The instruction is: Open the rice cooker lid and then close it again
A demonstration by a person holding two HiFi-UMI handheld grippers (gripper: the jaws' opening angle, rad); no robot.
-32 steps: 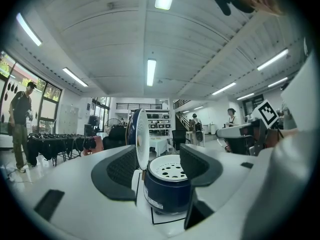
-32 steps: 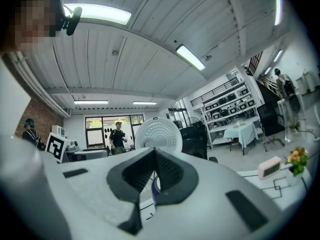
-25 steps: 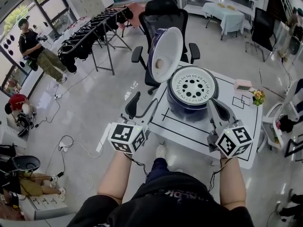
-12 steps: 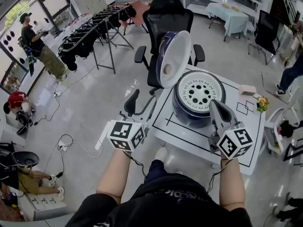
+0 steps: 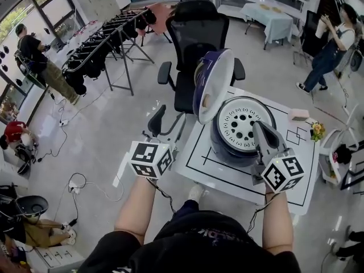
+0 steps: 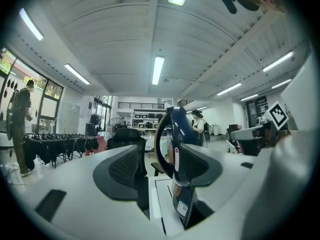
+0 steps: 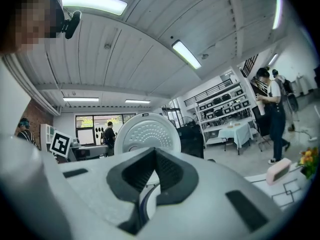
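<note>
The dark blue rice cooker (image 5: 242, 132) stands on a white table (image 5: 250, 178) with its lid (image 5: 211, 87) upright and open, the perforated inner plate showing. My left gripper (image 5: 169, 124) is open, left of the cooker and short of the table's left edge, with nothing held. In the left gripper view the lid (image 6: 170, 129) shows edge-on beyond the open left gripper (image 6: 160, 166), above the cooker body (image 6: 185, 204). My right gripper (image 5: 263, 131) is shut and empty, its tip over the cooker's front right rim. The right gripper (image 7: 155, 156) faces the lid's white inner face (image 7: 147, 134).
A black office chair (image 5: 196, 33) stands just behind the table. A pink block (image 5: 298, 115) and a small flower (image 5: 316, 131) sit at the table's right side. A garment rack (image 5: 108, 38) is at the far left. People stand at the far left and top right.
Both grippers have come closer to the cooker, which now sits lower and nearer in the head view. The right gripper's tip now overlaps the cooker's rim. Jaw states are unchanged.
</note>
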